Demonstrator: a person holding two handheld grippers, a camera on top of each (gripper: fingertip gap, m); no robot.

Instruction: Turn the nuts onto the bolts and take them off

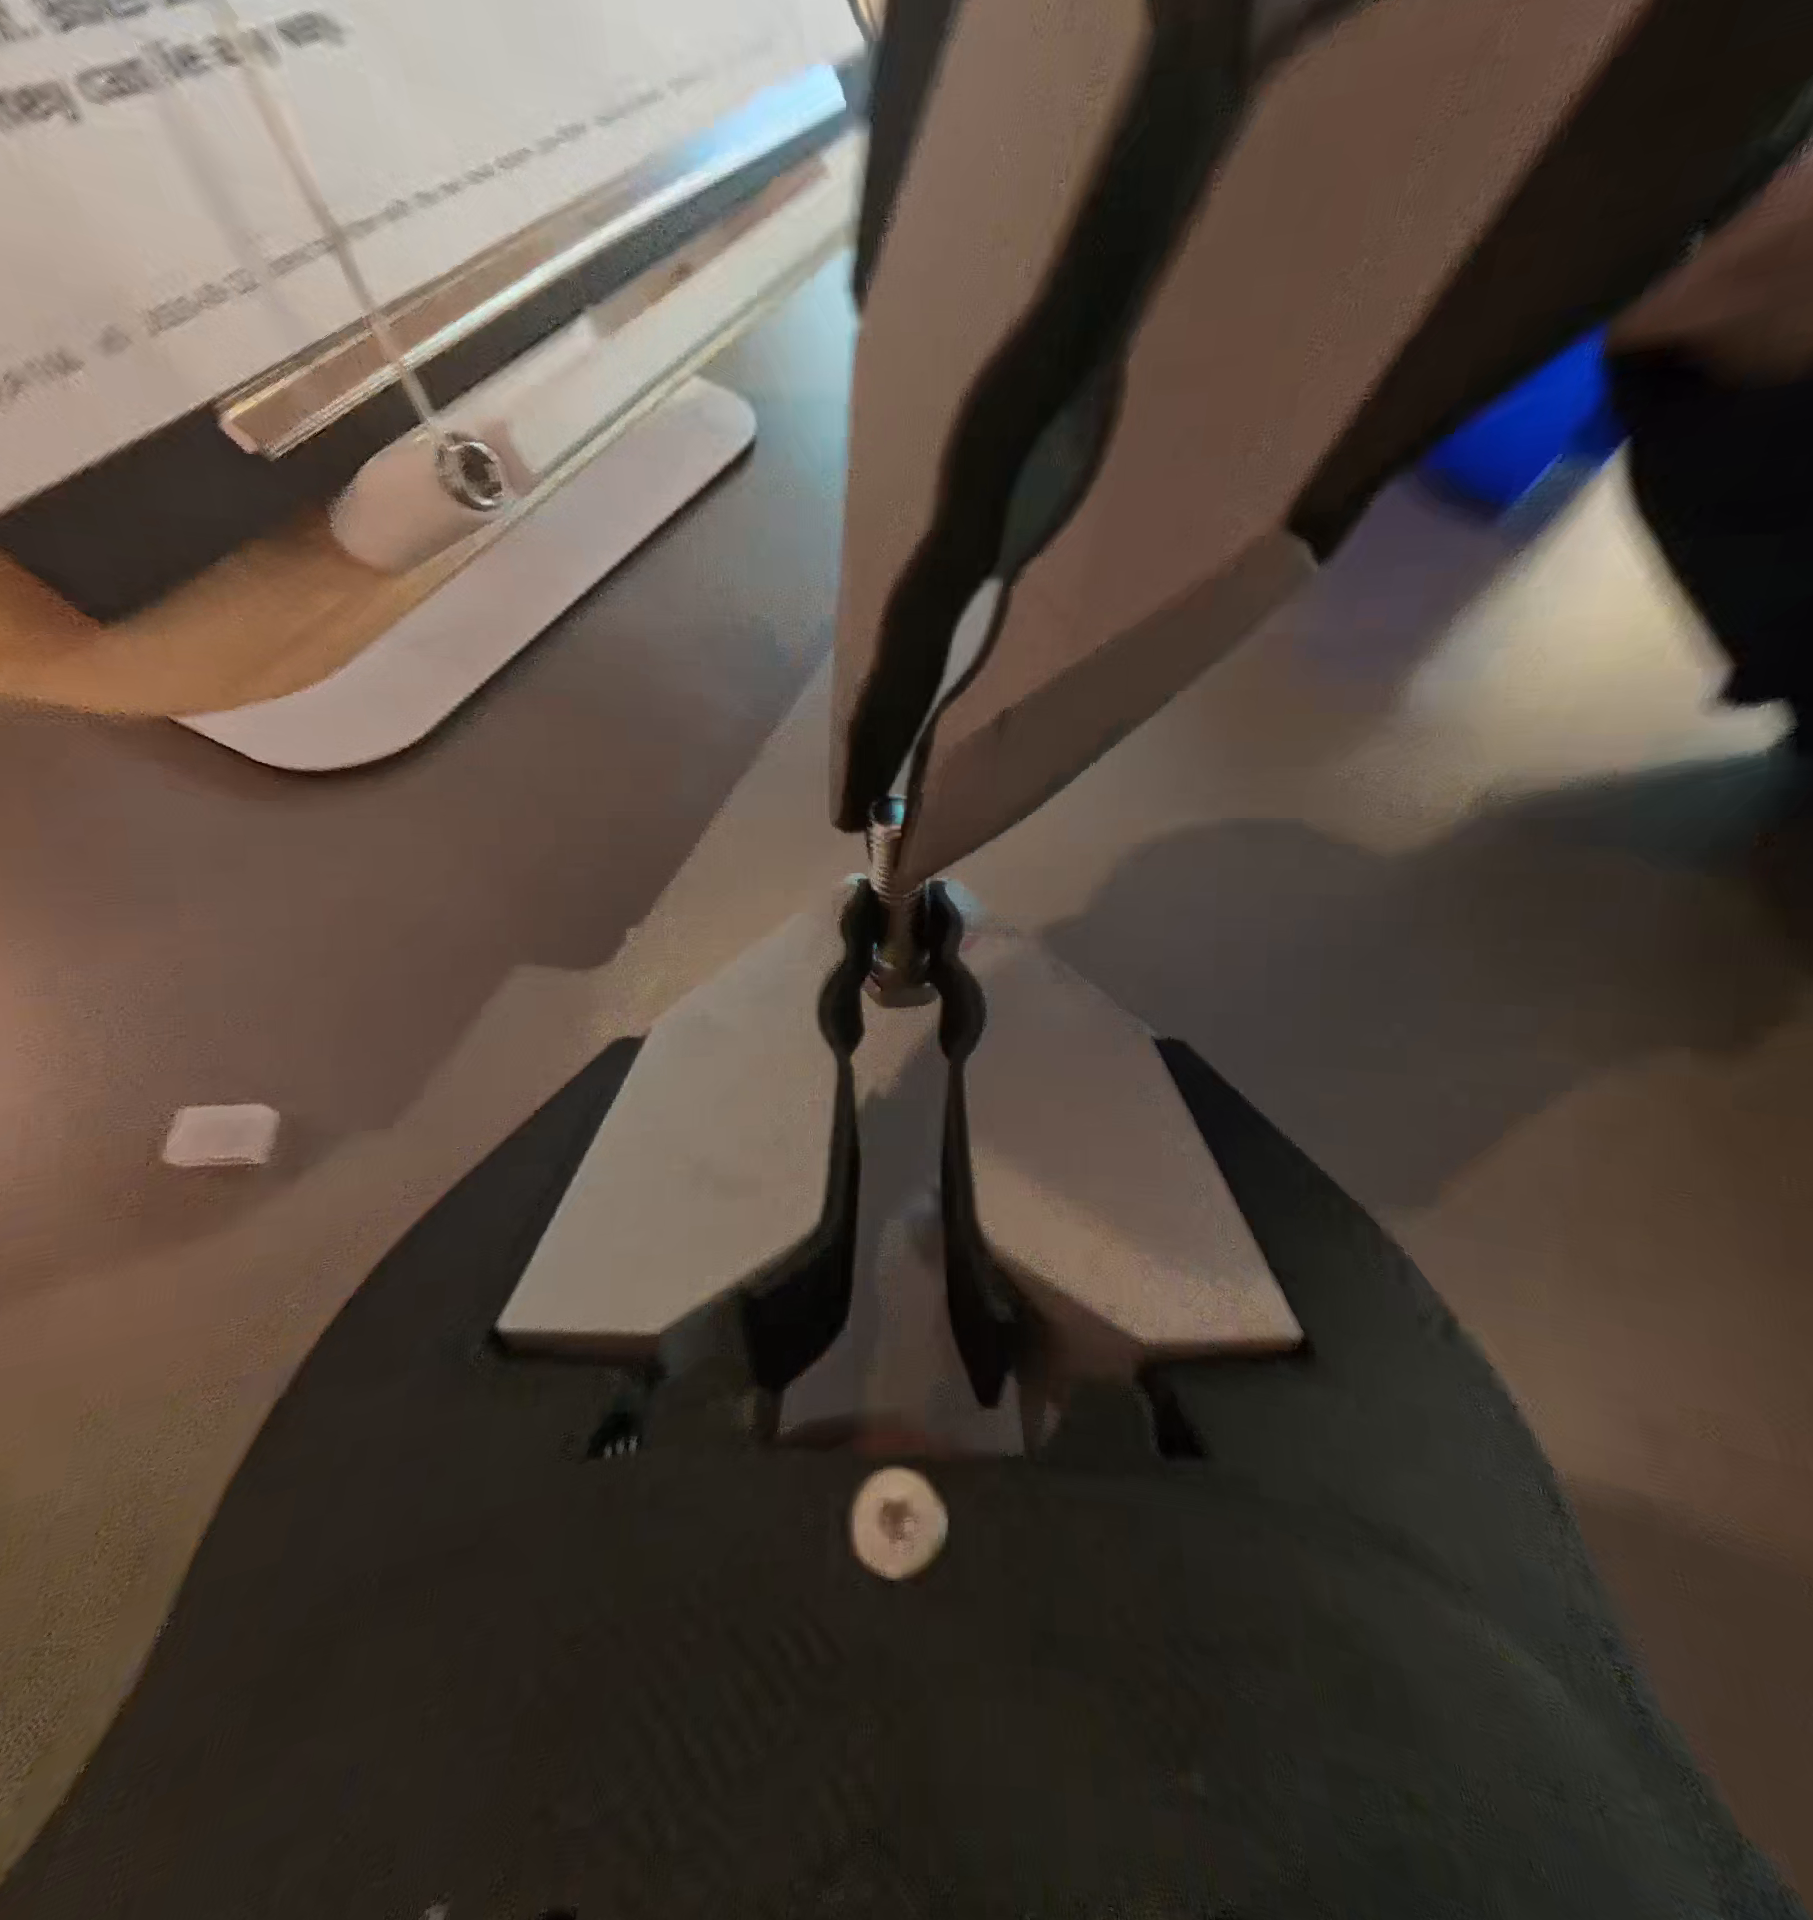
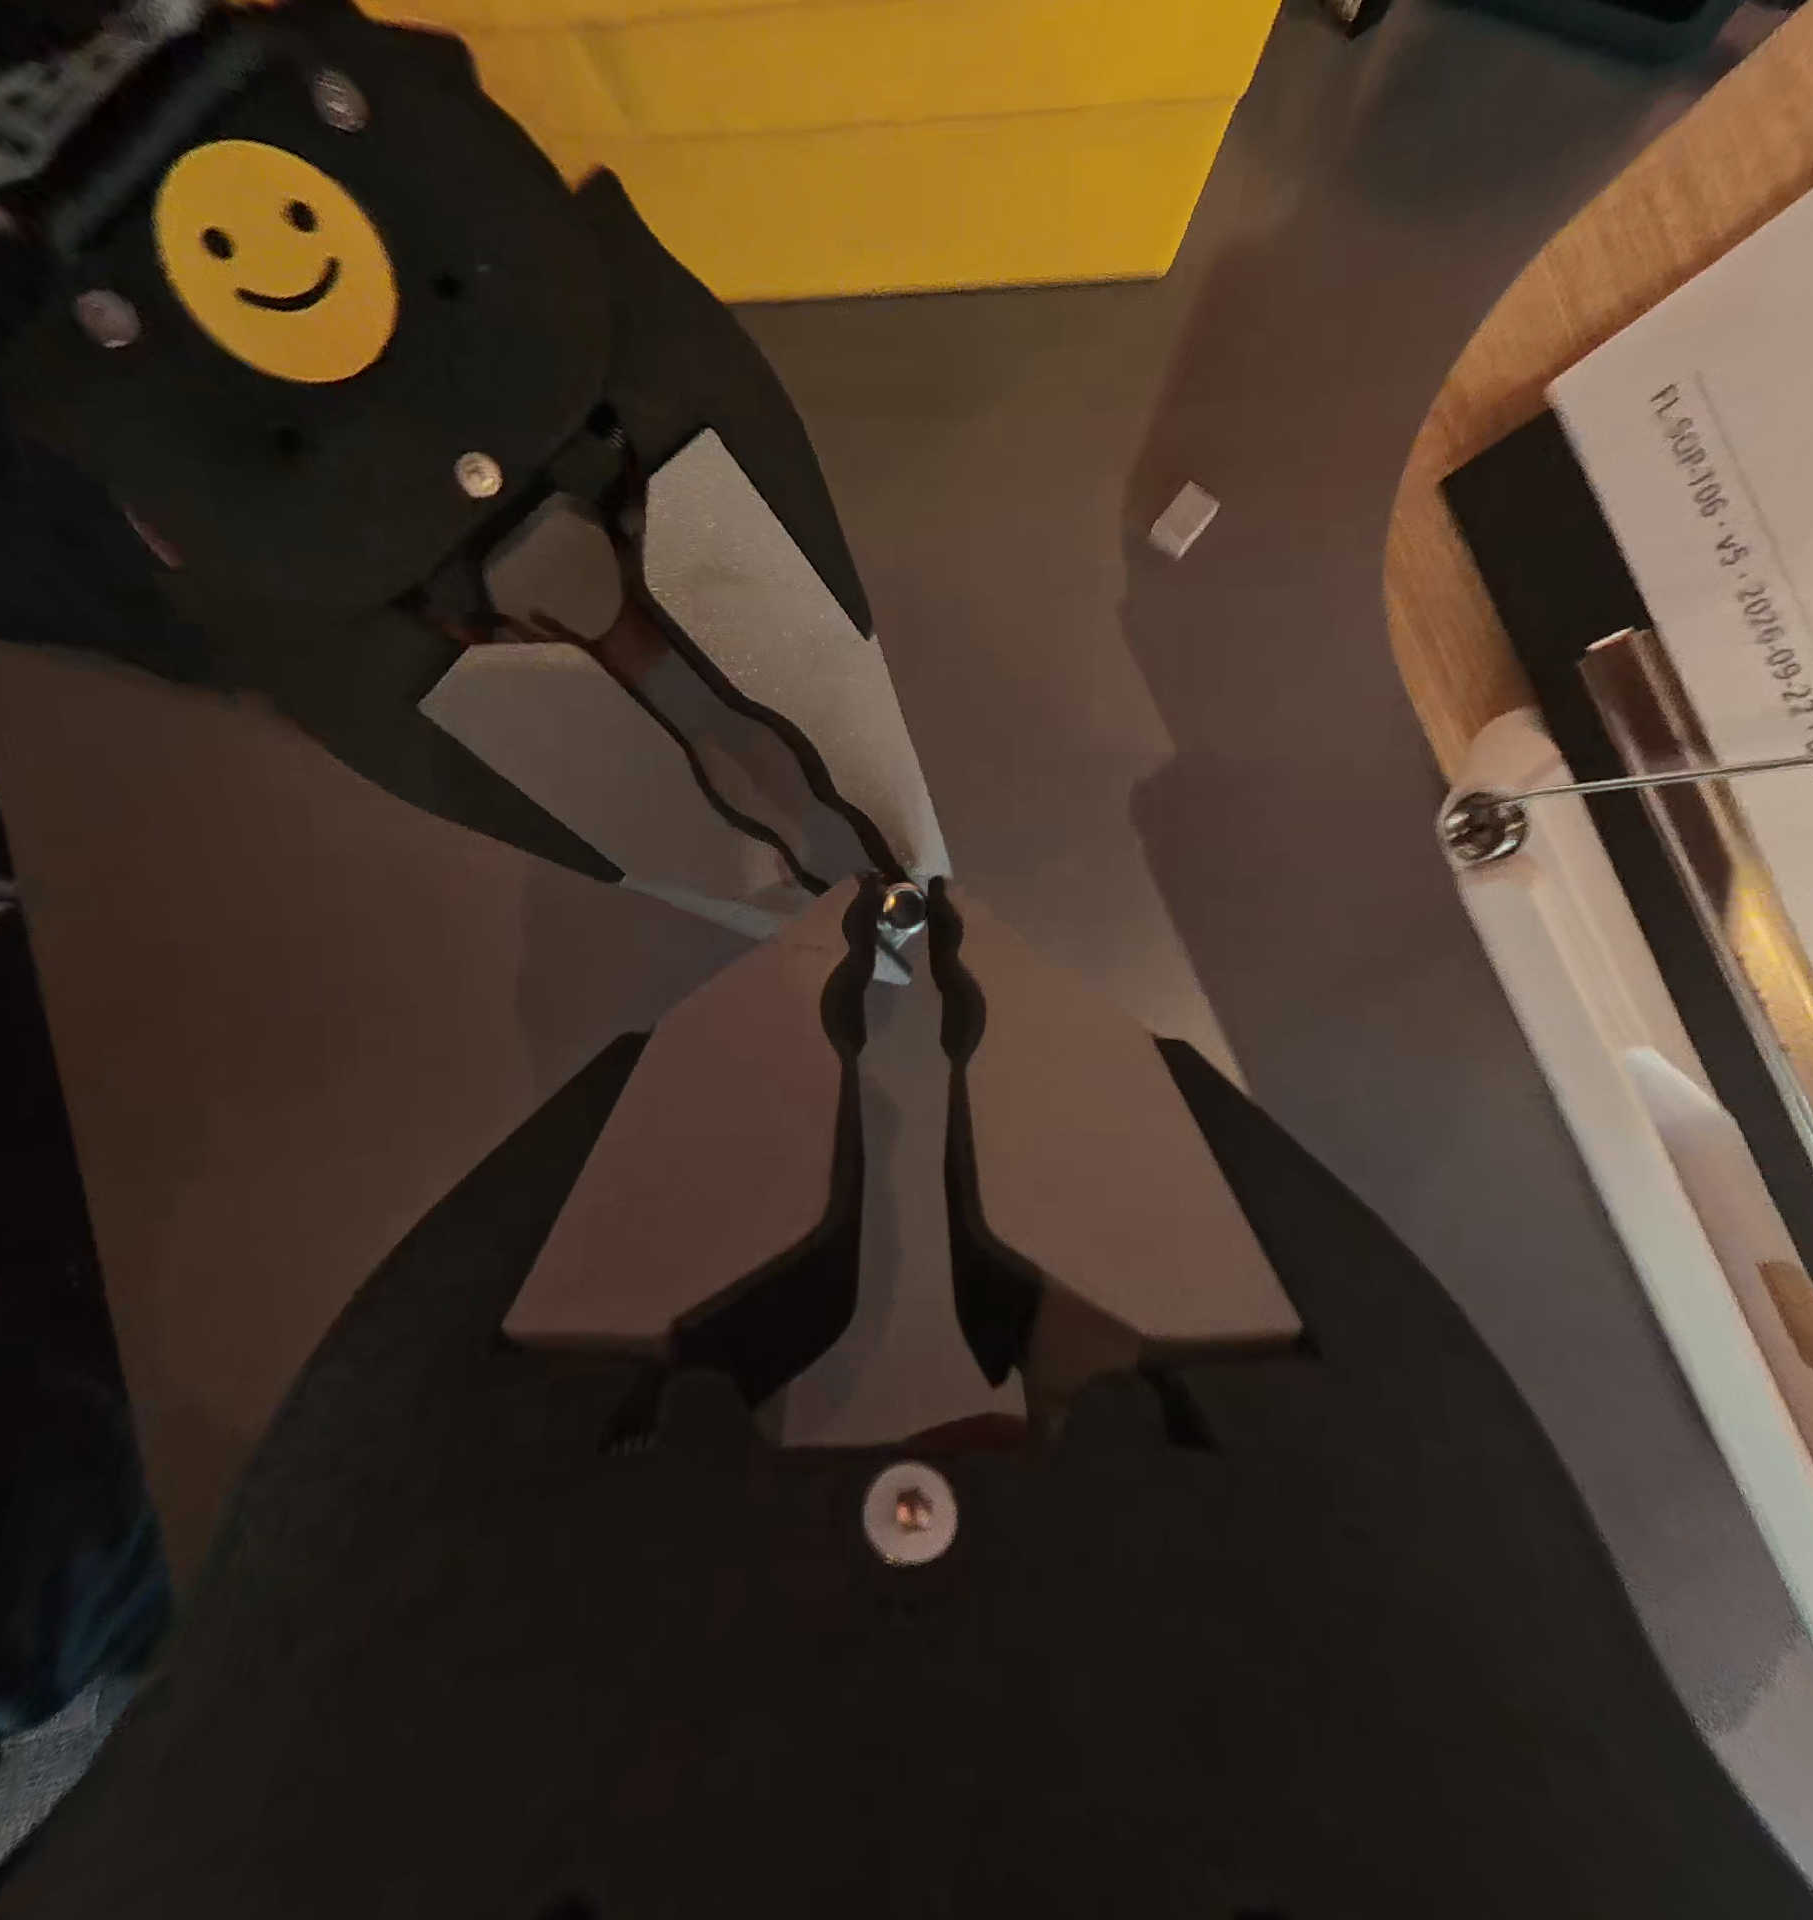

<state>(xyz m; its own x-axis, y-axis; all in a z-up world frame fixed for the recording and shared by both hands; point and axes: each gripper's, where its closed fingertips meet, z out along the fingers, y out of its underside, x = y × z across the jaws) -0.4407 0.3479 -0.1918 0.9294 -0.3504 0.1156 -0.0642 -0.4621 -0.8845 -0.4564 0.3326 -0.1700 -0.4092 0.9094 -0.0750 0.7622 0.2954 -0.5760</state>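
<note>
A small steel bolt [image 1: 889,873] with a hex nut [image 1: 894,982] on it is held in the air between both grippers, above the grey table [image 1: 258,935]. My left gripper [image 1: 894,920] is shut on the hex nut at the bolt's lower end. My right gripper [image 1: 881,826] comes down from above and is shut on the bolt's other end. In the right wrist view the bolt's end [image 2: 900,909] shows end-on between my right gripper's [image 2: 897,914] tips. The left gripper [image 2: 871,881], with a yellow smiley disc, comes in from the upper left and meets it there.
A clear sign holder with a printed sheet [image 1: 258,208] stands on a white base and a wooden board [image 2: 1484,364]. A small white block [image 1: 221,1132] lies on the table. A yellow box [image 2: 881,156] stands behind. A dark sleeve [image 1: 1764,520] is at the right. My two grippers' fingertips are within a few centimetres of each other. From either gripper's tips it is about 15 centimeters to the small white block [image 1: 221,1132]. Seen from the right wrist view [image 2: 1184,520] as well.
</note>
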